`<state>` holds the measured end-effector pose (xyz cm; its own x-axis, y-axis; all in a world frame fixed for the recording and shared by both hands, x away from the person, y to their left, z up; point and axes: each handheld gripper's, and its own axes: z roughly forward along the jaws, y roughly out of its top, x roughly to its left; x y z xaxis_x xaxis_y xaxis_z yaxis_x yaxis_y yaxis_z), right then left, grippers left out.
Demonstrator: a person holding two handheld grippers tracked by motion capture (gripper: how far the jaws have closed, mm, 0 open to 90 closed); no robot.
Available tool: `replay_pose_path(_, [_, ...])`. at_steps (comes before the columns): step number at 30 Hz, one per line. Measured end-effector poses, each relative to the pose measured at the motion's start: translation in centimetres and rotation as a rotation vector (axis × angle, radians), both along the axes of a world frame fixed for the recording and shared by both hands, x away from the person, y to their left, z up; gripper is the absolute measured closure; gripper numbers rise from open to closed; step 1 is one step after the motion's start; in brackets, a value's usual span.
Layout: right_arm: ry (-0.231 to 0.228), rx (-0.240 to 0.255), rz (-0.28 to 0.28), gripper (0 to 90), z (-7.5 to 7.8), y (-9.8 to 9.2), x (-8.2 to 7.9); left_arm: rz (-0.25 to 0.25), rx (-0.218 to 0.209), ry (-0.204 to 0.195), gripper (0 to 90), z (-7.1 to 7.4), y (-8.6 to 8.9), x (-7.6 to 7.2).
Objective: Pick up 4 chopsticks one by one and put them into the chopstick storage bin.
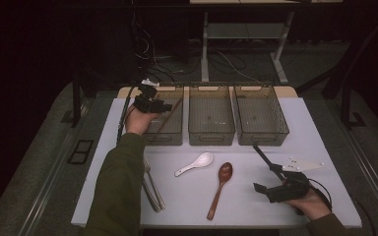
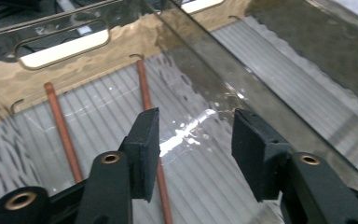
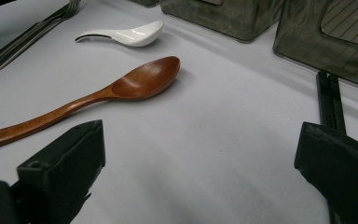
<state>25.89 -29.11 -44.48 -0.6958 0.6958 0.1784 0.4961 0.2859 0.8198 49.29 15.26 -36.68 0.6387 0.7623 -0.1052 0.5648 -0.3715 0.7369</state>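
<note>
- The left gripper (image 1: 163,104) hangs over the left bin (image 1: 174,135), upper left of the high view, jaws apart with nothing pinched between them.
- In the left gripper view the chopsticks (image 2: 145,88) lie on the bin's ribbed floor, one running under the left pad (image 2: 145,149), the other further left.
- They are thin, reddish-brown rods.
- The right gripper (image 1: 266,172) rests at lower right of the table (image 1: 325,147), jaws wide, empty.
- A wooden spoon (image 1: 220,188) and white spoon (image 1: 195,163) lie mid-table; metal cutlery (image 1: 152,189) sits by the sleeve.
- Two more bins (image 1: 211,132) stand to the right.
</note>
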Motion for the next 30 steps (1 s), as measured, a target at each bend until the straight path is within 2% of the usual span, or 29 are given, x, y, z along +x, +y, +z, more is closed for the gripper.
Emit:
replay_pose_path(7, [0.000,0.000,-0.001,1.6,0.0,0.0,0.0,-0.056,-0.033,0.003,42.5,0.8,-0.6,-1.2])
replay_pose_path(9, [0.000,0.000,-0.001,1.6,0.0,0.0,0.0,-0.084,-0.025,-0.011,40.8,1.1,-0.8,-1.5])
replay_pose_path(18, [0.000,-0.001,-0.002,1.6,0.0,0.0,0.0,-0.157,-0.074,-0.059,36.7,2.2,-1.5,-3.8])
replay_pose_path(21, [0.001,-0.001,-0.003,1.6,0.0,0.0,0.0,-0.182,-0.073,-0.069,35.1,2.4,-1.7,-4.7])
replay_pose_path(25, [0.001,-0.002,-0.002,1.6,0.0,0.0,0.0,-0.209,-0.092,-0.070,31.0,2.5,-1.9,-5.8])
replay_pose_path(30, [0.002,-0.001,-0.004,1.6,0.0,0.0,0.0,-0.236,-0.082,-0.079,25.3,2.3,-2.2,-7.4])
